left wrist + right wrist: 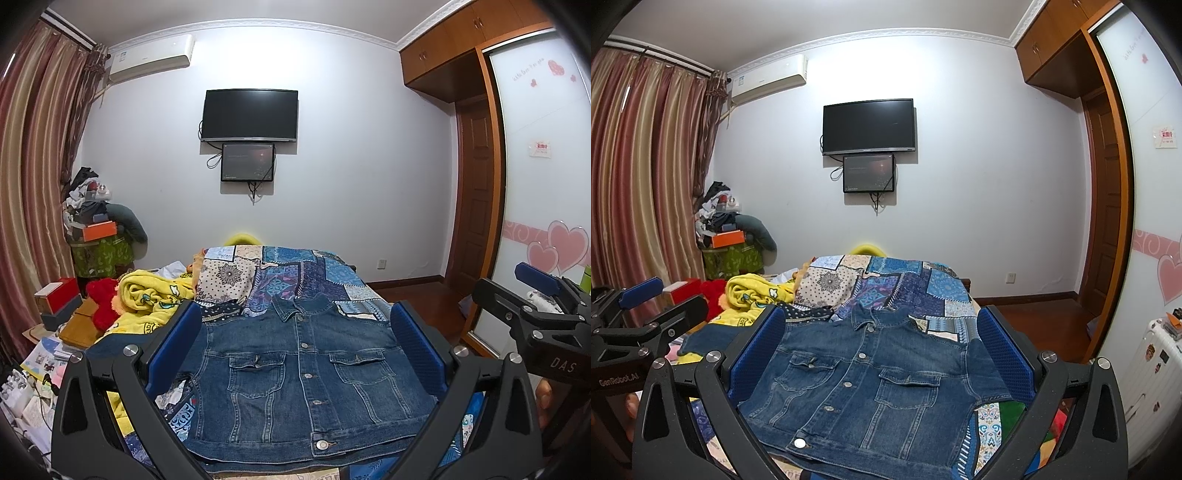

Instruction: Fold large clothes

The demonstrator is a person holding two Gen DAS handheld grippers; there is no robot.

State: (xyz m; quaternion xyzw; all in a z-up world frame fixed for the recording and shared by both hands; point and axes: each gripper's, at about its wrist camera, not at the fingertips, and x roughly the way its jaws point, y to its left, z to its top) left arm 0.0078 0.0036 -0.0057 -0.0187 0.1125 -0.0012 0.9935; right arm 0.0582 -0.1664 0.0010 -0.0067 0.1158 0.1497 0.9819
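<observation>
A blue denim jacket [295, 373] lies flat, front side up and buttoned, on a patchwork bedspread [295, 277]. Its collar points toward the far wall. Its sleeves look tucked in. My left gripper [295, 354] hovers above the jacket's near half, wide open and empty. My right gripper [882, 354] hovers above the jacket [868, 384] too, wide open and empty. The right gripper [532, 295] shows at the right edge of the left wrist view. The left gripper [642, 306] shows at the left edge of the right wrist view.
A yellow blanket [155, 299] and a red plush toy [105, 302] lie left of the jacket. Boxes and papers [55, 332] crowd the left side. A TV [249, 114] hangs on the far wall. A wardrobe [535, 147] and a white suitcase [1148, 373] stand at right.
</observation>
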